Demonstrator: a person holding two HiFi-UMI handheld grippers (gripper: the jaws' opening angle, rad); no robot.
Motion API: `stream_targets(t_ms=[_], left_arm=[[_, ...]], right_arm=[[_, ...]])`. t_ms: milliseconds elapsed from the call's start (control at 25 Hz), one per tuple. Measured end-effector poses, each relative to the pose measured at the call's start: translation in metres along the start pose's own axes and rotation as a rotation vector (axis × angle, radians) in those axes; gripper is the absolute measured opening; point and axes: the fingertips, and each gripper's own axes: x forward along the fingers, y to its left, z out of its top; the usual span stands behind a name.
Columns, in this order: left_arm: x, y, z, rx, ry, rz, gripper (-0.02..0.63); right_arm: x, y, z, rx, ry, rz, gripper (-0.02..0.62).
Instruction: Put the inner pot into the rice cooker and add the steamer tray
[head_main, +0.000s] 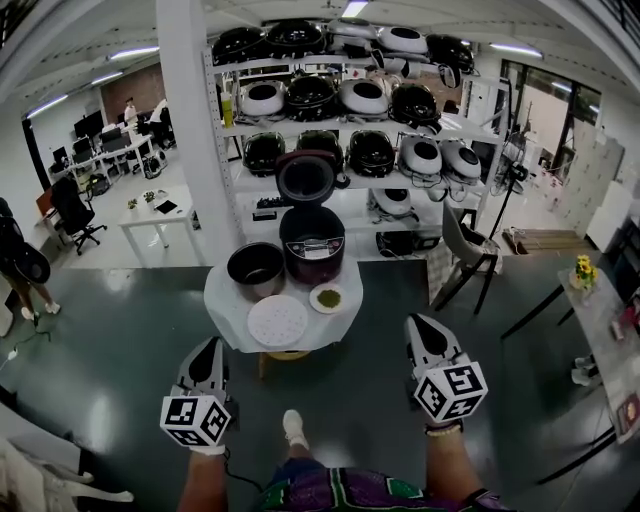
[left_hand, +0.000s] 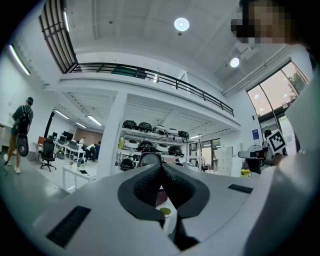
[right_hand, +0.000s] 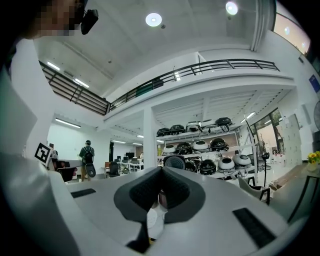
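The inner pot (head_main: 256, 268), a dark bowl with a metal rim, sits on a small round white table (head_main: 225, 305), just left of the rice cooker (head_main: 312, 245) and not inside it.

The left hand-held gripper (head_main: 213, 342) is held level, short of the table's near edge, touching nothing. In the left gripper view its ribbed black pads (left_hand: 145, 185) meet with nothing between them. The right hand-held gripper (head_main: 415, 320) is held the same way off the table's right side, and its pads (right_hand: 145, 192) are also pressed together, empty. Each carries a cube of square markers at the back, and the forearms behind them are cut off by the bottom edge of the head view.

Nearest the grippers on the table lies the steamer tray (head_main: 277, 321), a flat white perforated disc. Right of it, in front of the cooker, is a small dish of something green (head_main: 327, 297); what it is cannot be told. The cooker is dark red, its lid (head_main: 305, 177) standing open; its inside is too dark to read.

Both gripper views are largely blocked by the grippers' own grey bodies. Only a sliver of the table shows below the pads, with the green dish visible in the left view.

Behind the table stands a shelf (head_main: 440, 188) crowded with black and white rice cookers. One white shoe (head_main: 292, 428) shows on the dark floor.
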Motion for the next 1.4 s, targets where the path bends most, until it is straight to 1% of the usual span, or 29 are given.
stream_targets(t_ms=[280, 440, 640, 800, 1120, 1240, 1400], left_arm=[[0.044, 0.023, 0.003, -0.01, -0.009, 0.006, 0.021], [0.074, 0.043, 0.003, -0.023, -0.008, 0.016, 0.021], [0.116, 0.07, -0.002, -0.042, 0.009, 0.021, 0.021], [0.159, 0.102, -0.006, -0.035, 0.018, 0.03, 0.021], [0.245, 0.175, -0.003, -0.077, 0.057, 0.006, 0.021], [0.272, 0.2, 0.0, -0.062, 0.064, 0.007, 0.021], [0.301, 0.23, -0.006, -0.058, 0.081, 0.013, 0.021]], right_arm=[[0.046, -0.01, 0.02, -0.045, -0.035, -0.018, 0.005], [0.085, -0.014, 0.02, -0.053, -0.019, -0.013, 0.005], [0.148, -0.014, 0.014, -0.068, 0.008, 0.019, 0.003], [0.208, -0.013, 0.009, -0.07, 0.033, 0.033, 0.003], [0.317, -0.007, 0.011, -0.015, 0.061, 0.047, 0.003], [0.354, 0.002, 0.014, 0.008, 0.057, 0.067, 0.005], [0.395, 0.01, 0.011, 0.001, 0.054, 0.071, 0.005]])
